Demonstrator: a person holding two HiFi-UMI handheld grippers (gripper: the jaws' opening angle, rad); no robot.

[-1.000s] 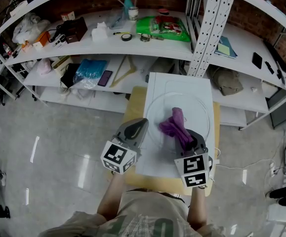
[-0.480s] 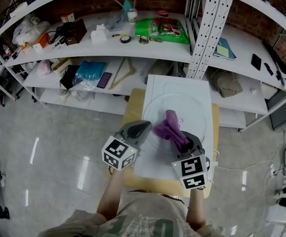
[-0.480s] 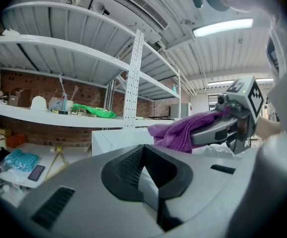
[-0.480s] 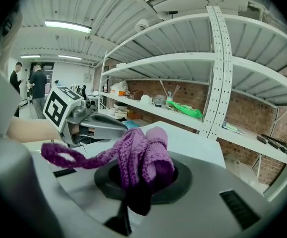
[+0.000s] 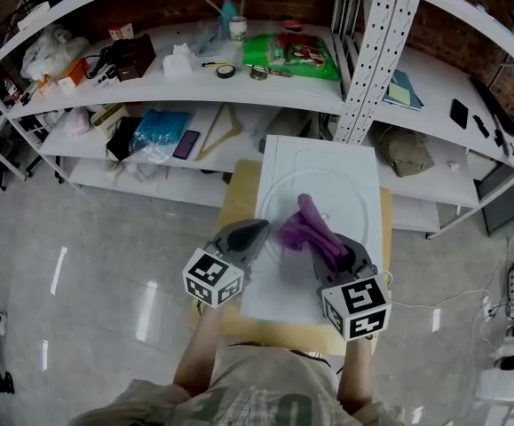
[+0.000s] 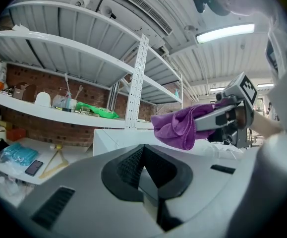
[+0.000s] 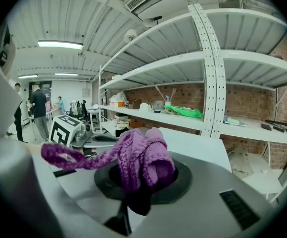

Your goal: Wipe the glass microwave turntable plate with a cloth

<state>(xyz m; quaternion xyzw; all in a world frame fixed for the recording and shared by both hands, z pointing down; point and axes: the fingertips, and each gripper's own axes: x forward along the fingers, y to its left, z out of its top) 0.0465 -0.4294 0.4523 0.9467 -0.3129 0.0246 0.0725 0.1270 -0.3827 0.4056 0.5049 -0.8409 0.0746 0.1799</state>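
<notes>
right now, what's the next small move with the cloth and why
Probably lower the right gripper so the purple cloth presses flat on the glass plate, then sweep. Its jaws are shut on the cloth over the plate, but the left gripper view shows the cloth bunched and seemingly hanging above the surface.

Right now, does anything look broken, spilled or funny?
Nothing stands out. The glass plate lies flat on the white board with no crack or spill showing, and the purple cloth is bunched in the right gripper.
</notes>
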